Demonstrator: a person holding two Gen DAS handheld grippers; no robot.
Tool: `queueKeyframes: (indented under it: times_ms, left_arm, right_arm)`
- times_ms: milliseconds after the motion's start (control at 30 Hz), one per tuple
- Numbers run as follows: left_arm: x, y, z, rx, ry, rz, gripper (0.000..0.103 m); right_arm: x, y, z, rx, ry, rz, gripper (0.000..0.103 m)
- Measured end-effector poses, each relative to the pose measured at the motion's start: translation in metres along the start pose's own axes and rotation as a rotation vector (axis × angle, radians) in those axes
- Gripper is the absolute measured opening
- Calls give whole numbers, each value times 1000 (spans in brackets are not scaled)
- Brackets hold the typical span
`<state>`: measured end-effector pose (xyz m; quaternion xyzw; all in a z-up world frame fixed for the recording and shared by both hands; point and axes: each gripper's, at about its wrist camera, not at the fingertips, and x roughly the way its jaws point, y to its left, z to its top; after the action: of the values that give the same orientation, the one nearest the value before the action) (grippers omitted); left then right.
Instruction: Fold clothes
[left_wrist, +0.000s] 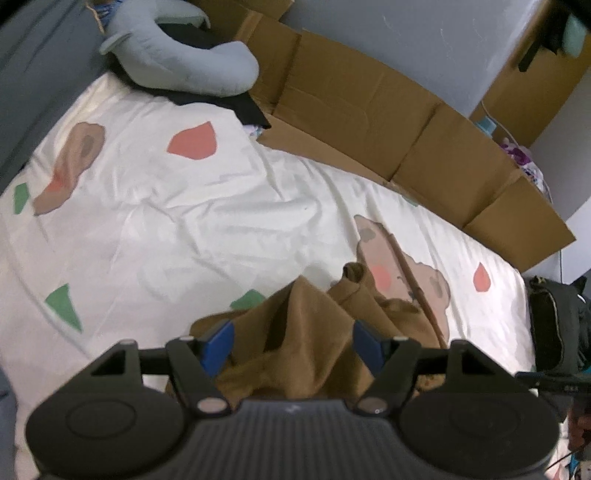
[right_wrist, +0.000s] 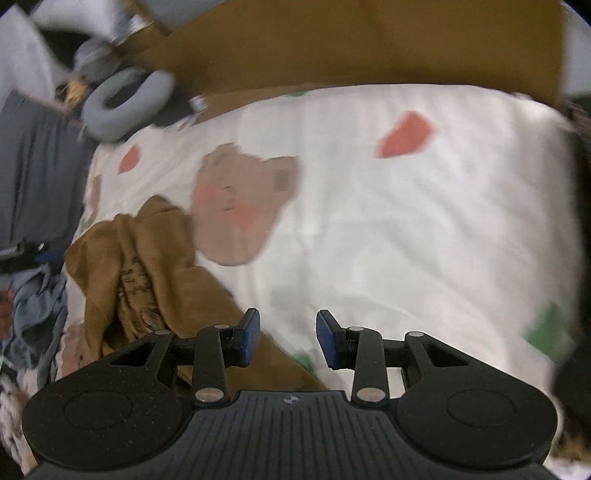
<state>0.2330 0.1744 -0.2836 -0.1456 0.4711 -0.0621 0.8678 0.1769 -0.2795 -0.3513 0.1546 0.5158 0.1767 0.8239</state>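
Blue-padded fingers of the left gripper (left_wrist: 291, 347) stand wide apart in the left wrist view, with a raised ridge of the brown garment (left_wrist: 310, 332) bunched between them; nothing is pinched. That garment lies crumpled at the near edge of the white printed bedcover (left_wrist: 177, 206), one part trailing right across a bear print. Far left sits a pale blue neck pillow (left_wrist: 177, 62), and flattened cardboard (left_wrist: 369, 122) runs along the far side of the bed.

Seen from the right wrist, the right gripper (right_wrist: 287, 339) is likewise spread wide and holds nothing. Its left finger hangs over a strip of the brown garment (right_wrist: 147, 266) that runs toward the near edge, while the right finger is over bare cover. Most of the cloth is heaped to the left, creased and doubled on itself, with a dark print showing in the folds. This view is blurred, so fine detail is uncertain.

As I judge it, the cloth is in no folded shape. A good grasp would take a single layer at an edge or corner rather than the thick ridge, each gripper on a separate point, so the cloth can be drawn flat on the open cover to the right.
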Motion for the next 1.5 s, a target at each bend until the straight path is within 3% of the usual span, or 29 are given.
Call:
queueKeyframes:
  times_ms: [200,467,500,567,600,633,733,933,1000,1067,1500]
  left_arm:
    - [18,1,6,-22,-1,-87,73]
    - [33,0,7,-26,50,-161,65]
    - [34,-1,5,-20,57,-168,60]
    - [35,-4,1,-7,70,-182,39]
    - [34,-5,-2,2,79,-177,19]
    - [34,-6,-5,12,87,-172,9]
    - [22,-3,-13,22,84,-160,8]
    - [-16,18,-26,1,49,-90,7]
    - [-27,25,-29,-12,43,-59,7]
    - [-37,30,-33,-21,38,-29,6]
    - [-85,79,-65,-138,-17,144,6]
  right_arm:
    - [55,31,26,-102,50,71,41]
    - [101,61,27,-182,72,143,41]
    - [105,65,26,-190,74,150,41]
    - [113,71,23,-213,89,142,41]
    - [116,72,21,-222,97,130,41]
    - [118,73,21,-223,106,119,41]
    - [122,76,19,-228,132,86,41]
    - [119,73,16,-217,163,113,38]
    - [117,75,15,-234,157,104,11]
    - [115,76,13,-261,143,53,0]
    - [76,59,14,-129,8,28,0]
